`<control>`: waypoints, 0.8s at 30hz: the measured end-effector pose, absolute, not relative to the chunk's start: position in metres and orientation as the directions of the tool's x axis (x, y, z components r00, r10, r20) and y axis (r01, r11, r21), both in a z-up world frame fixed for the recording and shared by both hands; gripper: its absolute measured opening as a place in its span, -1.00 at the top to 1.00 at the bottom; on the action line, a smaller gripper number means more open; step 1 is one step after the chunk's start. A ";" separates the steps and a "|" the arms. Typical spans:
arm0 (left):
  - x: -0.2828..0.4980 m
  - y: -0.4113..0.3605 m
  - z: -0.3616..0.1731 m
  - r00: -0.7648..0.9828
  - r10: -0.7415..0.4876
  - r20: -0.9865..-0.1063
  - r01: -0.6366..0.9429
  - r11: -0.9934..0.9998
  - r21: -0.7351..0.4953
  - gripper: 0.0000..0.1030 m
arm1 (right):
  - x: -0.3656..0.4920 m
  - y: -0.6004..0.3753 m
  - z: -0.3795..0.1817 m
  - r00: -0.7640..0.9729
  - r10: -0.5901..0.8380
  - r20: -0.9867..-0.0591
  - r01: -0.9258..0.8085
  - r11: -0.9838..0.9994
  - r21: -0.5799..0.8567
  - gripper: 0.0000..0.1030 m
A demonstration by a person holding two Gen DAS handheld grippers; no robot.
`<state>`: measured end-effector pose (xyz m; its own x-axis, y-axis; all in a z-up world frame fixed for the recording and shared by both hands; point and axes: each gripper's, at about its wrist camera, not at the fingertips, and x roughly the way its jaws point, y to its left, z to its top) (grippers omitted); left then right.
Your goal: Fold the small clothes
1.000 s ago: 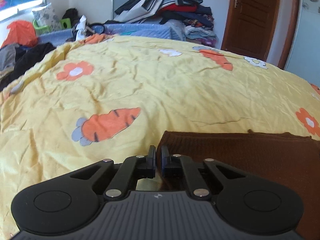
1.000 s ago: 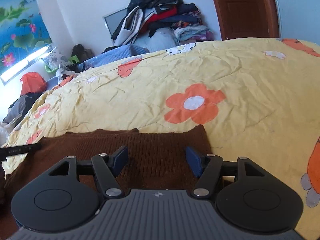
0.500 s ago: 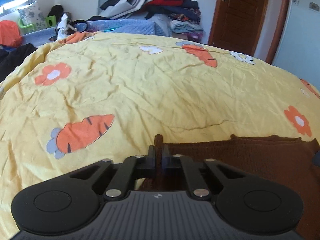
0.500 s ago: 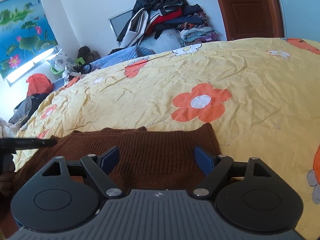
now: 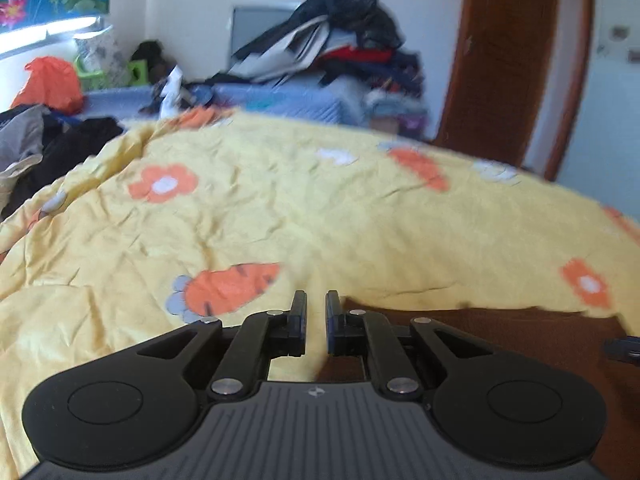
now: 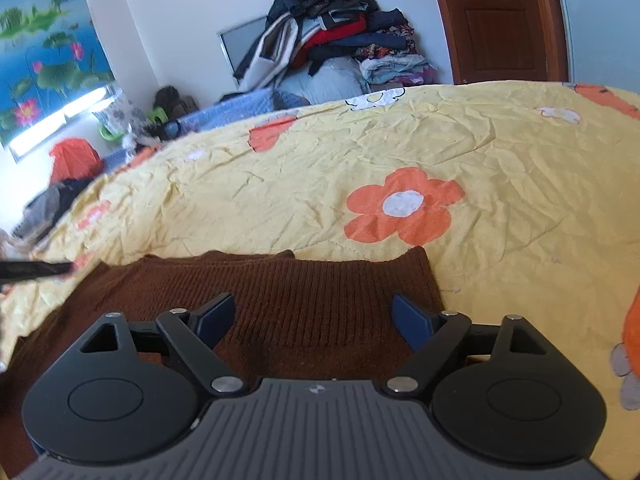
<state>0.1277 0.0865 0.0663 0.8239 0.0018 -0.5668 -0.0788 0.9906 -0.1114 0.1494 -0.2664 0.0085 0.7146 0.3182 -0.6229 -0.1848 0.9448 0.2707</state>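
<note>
A brown ribbed knit garment [image 6: 312,304] lies flat on the yellow flowered bedspread [image 6: 500,148]. My right gripper [image 6: 316,316] is open wide, just above the garment near its far right corner, holding nothing. In the left wrist view the garment [image 5: 500,332] lies to the right of my left gripper [image 5: 316,308], whose fingers stand a narrow gap apart with only yellow bedspread [image 5: 280,208] showing between them. The left view is blurred by motion. The left gripper's tip [image 6: 36,268] shows at the left edge of the right wrist view.
A heap of clothes [image 6: 328,36] is piled against the far wall beside a brown door [image 6: 496,20]. Dark clothes [image 5: 60,148] and an orange bag [image 5: 48,84] lie past the bed's left side. A blue quilt [image 5: 280,100] lies beyond the bed.
My left gripper has let go of the garment's corner, opened slightly and moved left off it. My right gripper has opened a little wider and stayed over the garment.
</note>
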 end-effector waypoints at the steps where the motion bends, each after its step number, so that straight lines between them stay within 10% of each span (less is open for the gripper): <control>1: 0.116 0.077 0.069 0.825 -0.038 -0.564 -0.038 0.992 -0.122 0.63 | 0.144 -0.263 0.017 0.721 0.297 -0.626 -0.152 0.949 0.275 -0.73; 4: 0.091 0.046 0.056 0.788 -0.110 -0.606 0.038 0.991 -0.130 -0.22 | 0.117 -0.251 0.041 0.739 0.386 -0.552 -0.250 0.918 0.307 -0.97; 10: 0.065 0.027 0.005 0.815 -0.067 -0.576 0.147 0.985 0.092 -0.35 | 0.073 -0.222 -0.001 0.668 0.265 -0.695 -0.360 0.933 0.009 -1.00; 17: 0.052 0.034 0.024 0.804 -0.025 -0.594 0.109 0.988 0.107 -0.42 | 0.045 -0.244 0.009 0.697 0.280 -0.660 -0.344 0.938 0.035 -1.00; 24: -0.074 0.100 0.038 0.817 -0.188 -0.546 -0.074 0.904 -0.421 -0.43 | -0.048 -0.346 0.035 0.713 0.378 -0.591 -0.067 0.875 0.479 -1.00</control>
